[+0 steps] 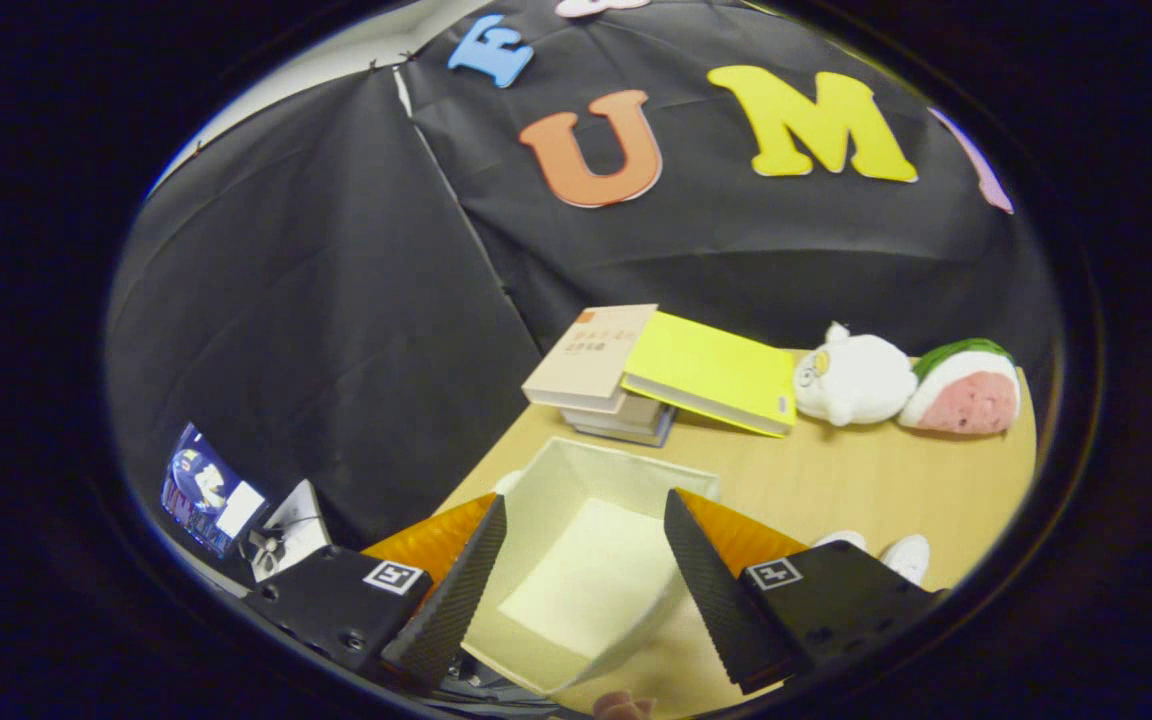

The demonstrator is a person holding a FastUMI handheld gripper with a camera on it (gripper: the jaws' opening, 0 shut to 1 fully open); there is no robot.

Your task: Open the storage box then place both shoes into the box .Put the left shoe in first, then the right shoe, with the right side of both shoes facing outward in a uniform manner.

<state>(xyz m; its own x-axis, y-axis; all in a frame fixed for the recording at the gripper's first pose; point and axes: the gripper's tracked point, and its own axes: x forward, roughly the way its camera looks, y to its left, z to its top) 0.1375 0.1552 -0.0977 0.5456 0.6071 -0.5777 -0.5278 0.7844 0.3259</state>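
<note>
Hovering — tongs agape above box

Storage box – white, lid off, empty, upright on table. White shoes just beside it.

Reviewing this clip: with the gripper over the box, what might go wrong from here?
1. The gripper hangs open above the open white fabric storage box, holding no shoe; the white shoes lie off beyond one finger, so reaching them may knock the box's soft wall.
2. The shoes are barely visible here, so left and right could be mixed up.
</note>
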